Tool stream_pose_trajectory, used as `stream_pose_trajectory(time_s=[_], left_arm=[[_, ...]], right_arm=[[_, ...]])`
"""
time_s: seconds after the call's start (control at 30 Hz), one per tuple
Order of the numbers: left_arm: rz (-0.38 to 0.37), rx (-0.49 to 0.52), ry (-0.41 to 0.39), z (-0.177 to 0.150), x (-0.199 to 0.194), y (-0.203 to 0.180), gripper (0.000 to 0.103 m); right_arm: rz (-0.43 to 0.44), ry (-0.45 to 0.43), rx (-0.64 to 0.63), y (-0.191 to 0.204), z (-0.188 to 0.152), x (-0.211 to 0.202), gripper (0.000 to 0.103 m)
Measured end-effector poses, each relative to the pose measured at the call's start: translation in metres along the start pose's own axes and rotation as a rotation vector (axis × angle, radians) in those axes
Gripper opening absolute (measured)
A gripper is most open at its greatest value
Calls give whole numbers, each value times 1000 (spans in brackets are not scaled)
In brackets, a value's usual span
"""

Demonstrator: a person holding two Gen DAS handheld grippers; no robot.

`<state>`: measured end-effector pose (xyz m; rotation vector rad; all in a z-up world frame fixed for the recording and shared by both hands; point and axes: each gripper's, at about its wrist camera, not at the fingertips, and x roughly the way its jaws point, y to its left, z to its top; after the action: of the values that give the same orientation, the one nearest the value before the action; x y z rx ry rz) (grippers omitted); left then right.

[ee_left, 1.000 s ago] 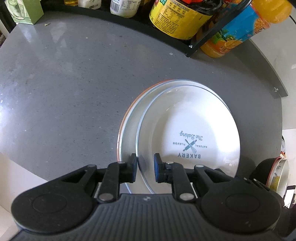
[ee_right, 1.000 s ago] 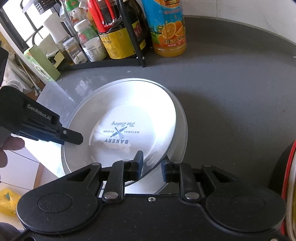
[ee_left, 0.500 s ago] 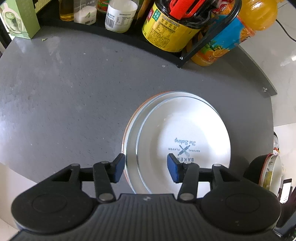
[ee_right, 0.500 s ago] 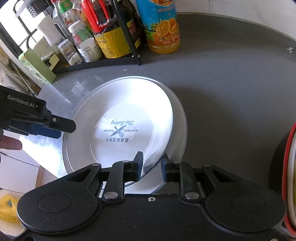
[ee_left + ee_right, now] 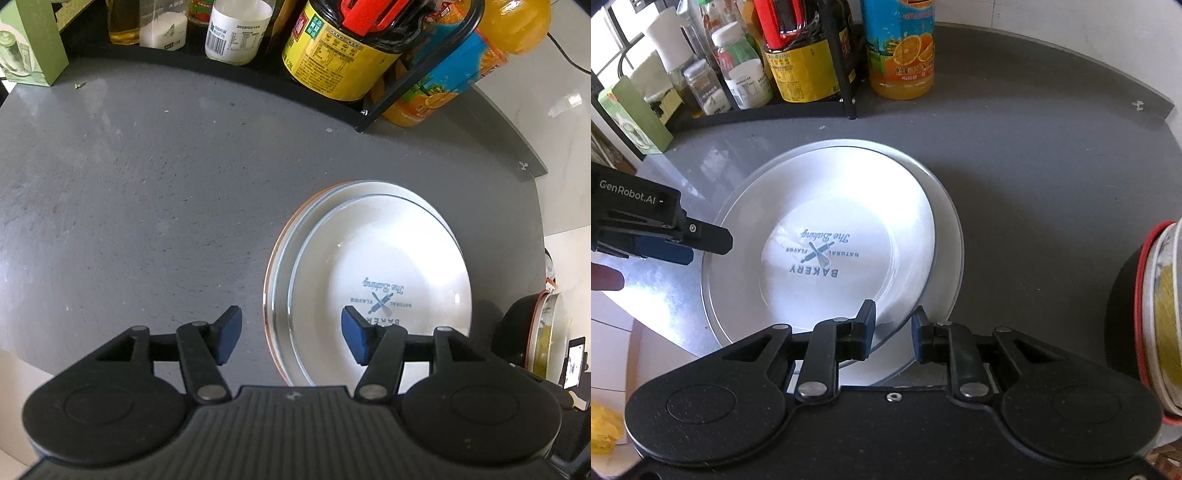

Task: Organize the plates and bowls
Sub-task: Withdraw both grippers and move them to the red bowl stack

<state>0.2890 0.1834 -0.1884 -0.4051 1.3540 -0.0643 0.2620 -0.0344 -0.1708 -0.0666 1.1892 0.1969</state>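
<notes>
Your left gripper [image 5: 288, 338] stands wide open, its 2 blue pads spread on either side of the near-left rim of the plate stack and touching nothing. Judging by that, you are letting go on this side, so lift it straight up and back; if a pad catches the lip, the top plate may be dragged further off centre.

The BAKERY plate [image 5: 827, 243] lies on the larger plate [image 5: 947, 236], shifted toward the left, so more of the lower rim shows on the right. Both rest on the grey countertop [image 5: 147, 192], in front of the condiment rack [image 5: 798, 107].

Your right gripper [image 5: 893, 328] sits at the stack's near edge, jaws narrowed about the top plate's rim; I cannot tell whether the pads actually pinch it. Nudge that plate gently rightward to centre it before releasing. The bowls [image 5: 1160, 314] wait at the far right, well apart from both plates.
</notes>
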Motion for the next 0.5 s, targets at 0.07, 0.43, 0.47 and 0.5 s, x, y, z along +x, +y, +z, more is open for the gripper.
stream_pose_trajectory(time_s=[0.07, 0.43, 0.47, 0.5], left_arm=[[-4, 14, 3, 0, 1, 1, 58], [28, 64, 28, -2, 19, -1, 58], [38, 62, 34, -1, 22, -1, 58], [47, 62, 38, -1, 24, 1, 58]], right_arm=[[-20, 1, -11, 4, 0, 0, 21], [-75, -7, -17, 12, -2, -2, 24], [-86, -11, -24, 13, -3, -3, 24], [-104, -16, -35, 14, -4, -4, 24]])
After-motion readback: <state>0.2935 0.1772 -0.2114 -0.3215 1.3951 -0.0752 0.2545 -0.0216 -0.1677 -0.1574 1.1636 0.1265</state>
